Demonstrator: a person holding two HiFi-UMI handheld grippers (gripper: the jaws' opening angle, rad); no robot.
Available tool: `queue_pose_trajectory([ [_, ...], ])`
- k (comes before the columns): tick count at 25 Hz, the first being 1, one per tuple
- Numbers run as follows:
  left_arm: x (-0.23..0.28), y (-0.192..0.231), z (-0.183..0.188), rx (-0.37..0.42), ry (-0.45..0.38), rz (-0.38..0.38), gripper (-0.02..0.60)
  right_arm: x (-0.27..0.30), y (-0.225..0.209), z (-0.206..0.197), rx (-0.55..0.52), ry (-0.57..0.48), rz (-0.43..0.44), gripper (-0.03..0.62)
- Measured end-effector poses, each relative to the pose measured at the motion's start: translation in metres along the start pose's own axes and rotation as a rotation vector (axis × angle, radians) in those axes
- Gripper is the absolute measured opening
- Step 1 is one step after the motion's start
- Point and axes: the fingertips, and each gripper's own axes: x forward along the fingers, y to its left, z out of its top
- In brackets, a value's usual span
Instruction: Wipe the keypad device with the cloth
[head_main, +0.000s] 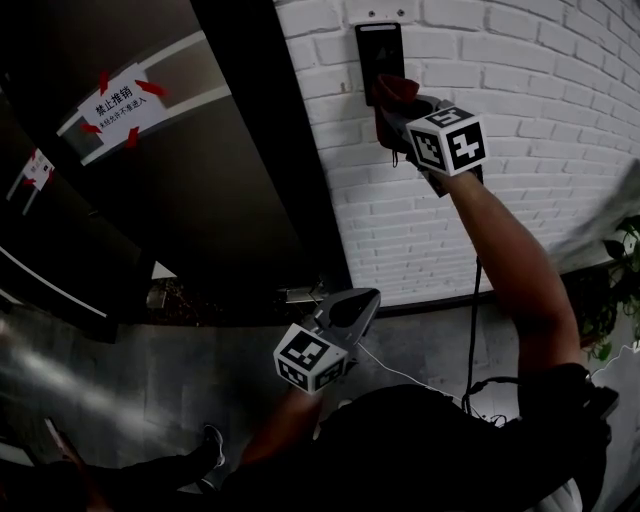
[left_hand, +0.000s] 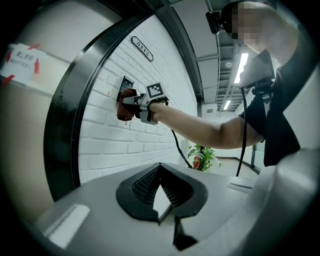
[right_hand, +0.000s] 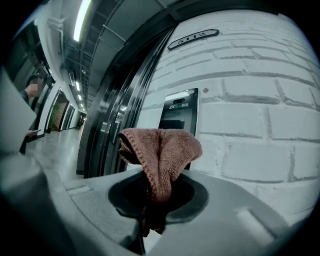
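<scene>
The keypad device (head_main: 379, 52) is a black panel on a white brick wall; it also shows in the right gripper view (right_hand: 178, 113) and the left gripper view (left_hand: 124, 86). My right gripper (head_main: 397, 103) is raised to it, shut on a reddish-brown cloth (head_main: 394, 93). The bunched cloth (right_hand: 161, 150) sticks out of the jaws and covers the device's lower part; in the left gripper view the cloth (left_hand: 126, 106) hangs right at the wall. My left gripper (head_main: 358, 303) is held low, well away from the device, shut and holding nothing (left_hand: 160, 172).
A dark metal door frame (head_main: 270, 150) stands just left of the device, and a paper notice (head_main: 121, 104) is taped on the door panel. A cable (head_main: 473, 300) hangs along the wall. A potted plant (head_main: 622, 262) stands at the right. A number plate (right_hand: 193, 39) sits above the device.
</scene>
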Motion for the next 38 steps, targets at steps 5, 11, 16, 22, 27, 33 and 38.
queue_pose_trajectory([
  [5, -0.003, 0.001, -0.001, -0.004, -0.003, 0.005, 0.017, 0.001, 0.002, -0.009, -0.007, 0.014, -0.006, 0.046],
  [11, -0.005, 0.001, -0.002, -0.005, -0.004, 0.007, 0.017, 0.004, 0.002, -0.030, 0.020, 0.053, -0.005, 0.046],
  [16, -0.008, 0.002, -0.001, -0.008, -0.011, 0.009, 0.017, 0.007, 0.005, -0.046, 0.053, 0.106, 0.020, 0.046],
  [22, -0.011, 0.003, -0.001, -0.011, -0.013, 0.014, 0.017, -0.008, 0.024, -0.030, 0.091, 0.104, 0.104, 0.046],
  [27, -0.011, 0.003, 0.000, -0.009, -0.017, 0.014, 0.017, -0.027, 0.019, 0.019, 0.071, 0.015, 0.081, 0.046],
  [33, -0.013, 0.003, 0.000, 0.007, -0.015, 0.018, 0.017, -0.048, 0.004, 0.094, 0.028, -0.132, 0.026, 0.046],
  [38, -0.016, 0.004, 0.002, 0.024, -0.024, 0.031, 0.017, -0.043, -0.012, 0.143, -0.059, -0.174, -0.046, 0.046],
])
